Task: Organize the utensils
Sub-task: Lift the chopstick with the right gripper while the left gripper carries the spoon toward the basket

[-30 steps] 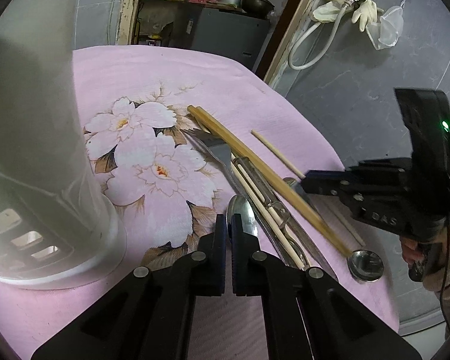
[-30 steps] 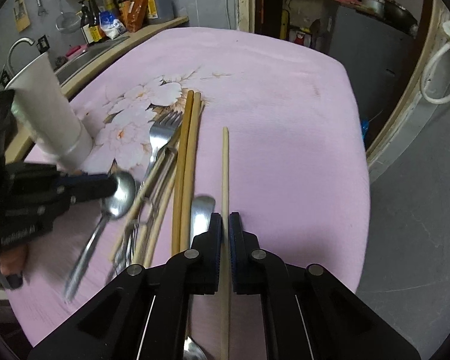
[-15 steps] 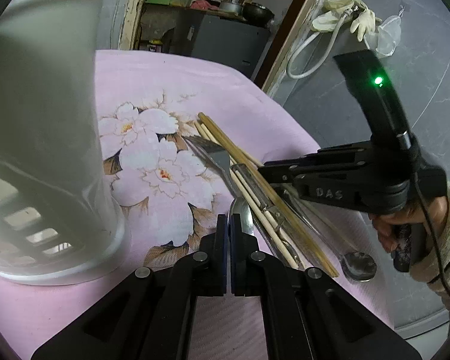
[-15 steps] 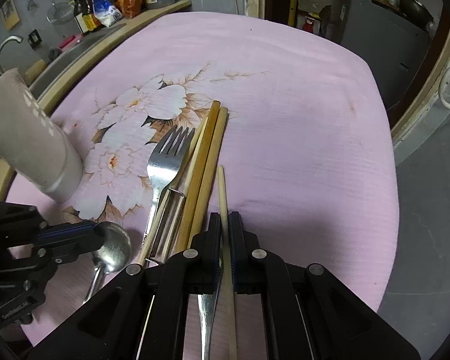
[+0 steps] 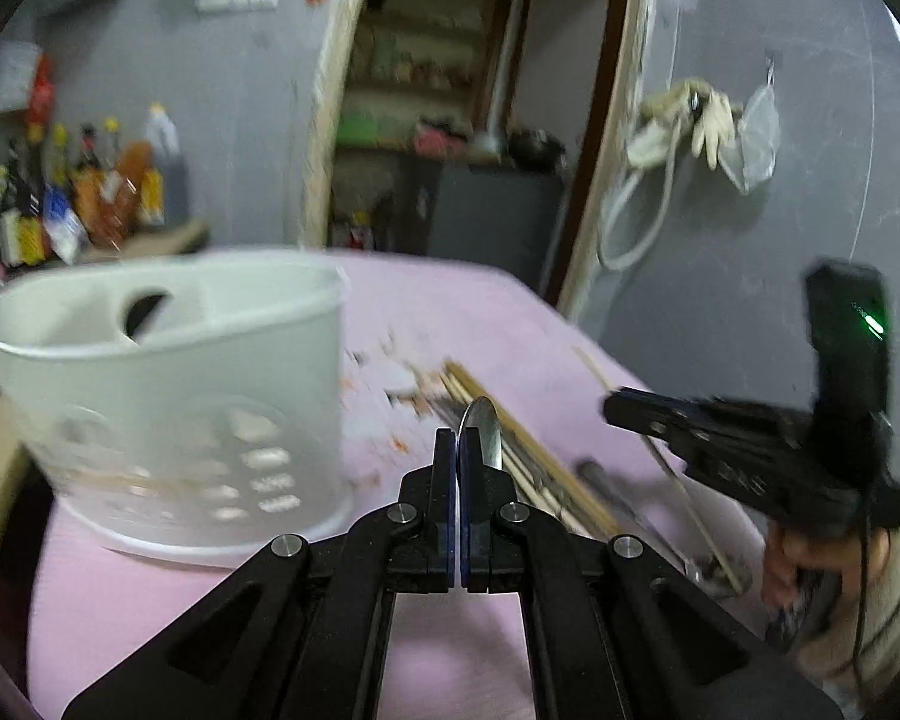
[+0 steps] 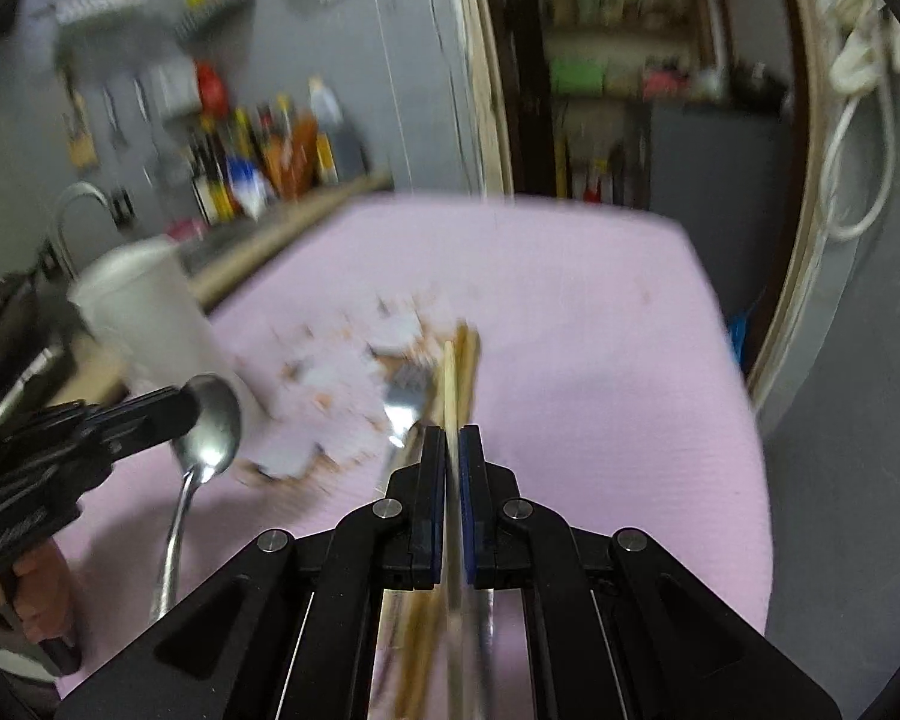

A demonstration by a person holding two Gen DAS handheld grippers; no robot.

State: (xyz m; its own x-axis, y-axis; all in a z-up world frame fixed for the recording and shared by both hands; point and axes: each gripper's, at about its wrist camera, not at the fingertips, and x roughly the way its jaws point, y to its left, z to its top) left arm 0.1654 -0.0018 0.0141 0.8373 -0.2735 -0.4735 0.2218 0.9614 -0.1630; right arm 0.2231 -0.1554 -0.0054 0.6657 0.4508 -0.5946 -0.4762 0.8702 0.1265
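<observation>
- Left wrist view, left side: a white holder (image 5: 168, 396) stands on the pink cloth (image 5: 450, 312). It has a round hole near its top and small slots low on its wall.
- Upper left of that view: bottles (image 5: 84, 186) sit on a shelf by the grey wall. They look blurry.
- Bottom middle: the left gripper (image 5: 457, 450) has its jaws pressed tight on a spoon (image 5: 480, 429). The spoon's bowl sticks up just past the tips.
- Right of the spoon: long chopsticks (image 5: 528, 450) lie on the cloth and slant toward the lower right.
- Right side: the right gripper (image 5: 615, 408) hangs above the cloth. A thin stick (image 5: 678, 480) runs through its tip. A hand (image 5: 810, 564) holds it at the lower right.
- Right wrist view, left side: the left gripper (image 6: 189, 405) pinches the spoon (image 6: 207, 426) by its bowl. The handle hangs down, off the cloth (image 6: 600, 360).
- Behind it, the holder (image 6: 150, 318) stands at the left edge of the cloth.
- Middle: a fork (image 6: 405, 399) lies beside the chopsticks (image 6: 468, 360) on the cloth.
- Bottom middle: the right gripper (image 6: 451, 450) has its jaws pinching the stick (image 6: 449, 384), which pokes out past the tips.
</observation>
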